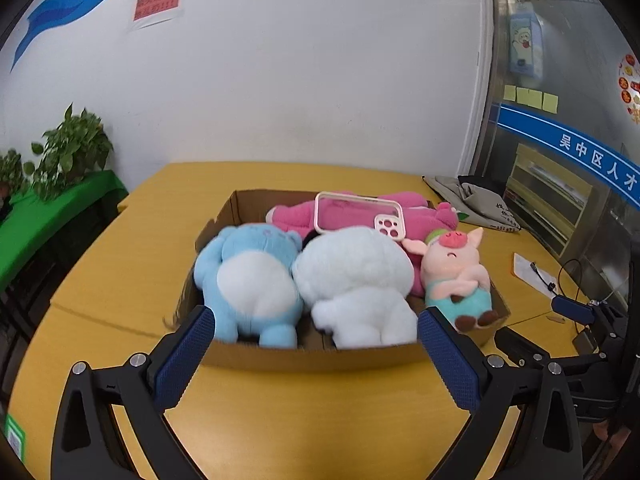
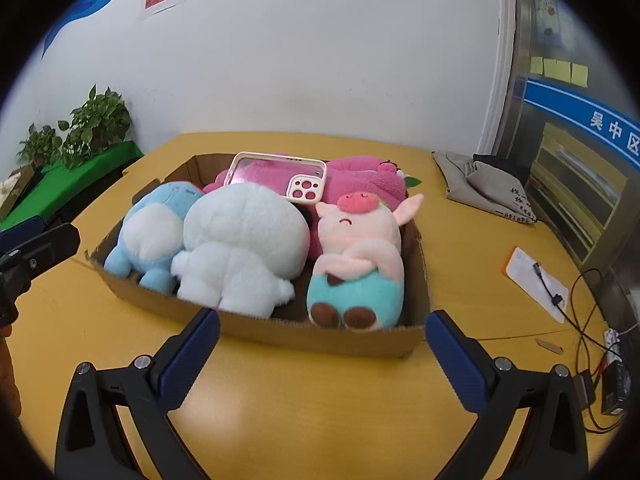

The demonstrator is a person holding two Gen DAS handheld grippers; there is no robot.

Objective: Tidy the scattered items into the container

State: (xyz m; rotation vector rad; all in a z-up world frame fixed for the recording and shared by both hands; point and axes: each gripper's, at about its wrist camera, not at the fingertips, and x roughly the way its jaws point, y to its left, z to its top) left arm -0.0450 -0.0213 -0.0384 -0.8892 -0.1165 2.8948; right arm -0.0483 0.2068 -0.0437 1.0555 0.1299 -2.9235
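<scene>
A shallow cardboard box (image 1: 312,354) (image 2: 320,334) sits on the yellow table. Inside lie a blue plush (image 1: 252,276) (image 2: 150,236), a white plush (image 1: 356,280) (image 2: 244,240), a pink pig plush in teal trousers (image 1: 456,272) (image 2: 360,256) and a magenta plush (image 1: 352,216) (image 2: 360,180) at the back. A pink-rimmed phone case (image 1: 356,216) (image 2: 280,176) rests on top of the magenta plush. My left gripper (image 1: 316,332) is open, empty, just in front of the box's near wall. My right gripper (image 2: 322,330) is open and empty too, before the near wall.
A grey cloth bag (image 1: 472,200) (image 2: 484,184) lies at the table's far right. A white card with an orange edge (image 2: 536,280), cables (image 2: 588,320) and a power strip (image 2: 616,344) sit at the right. Potted plants (image 1: 68,152) stand on a green shelf (image 1: 48,216) on the left.
</scene>
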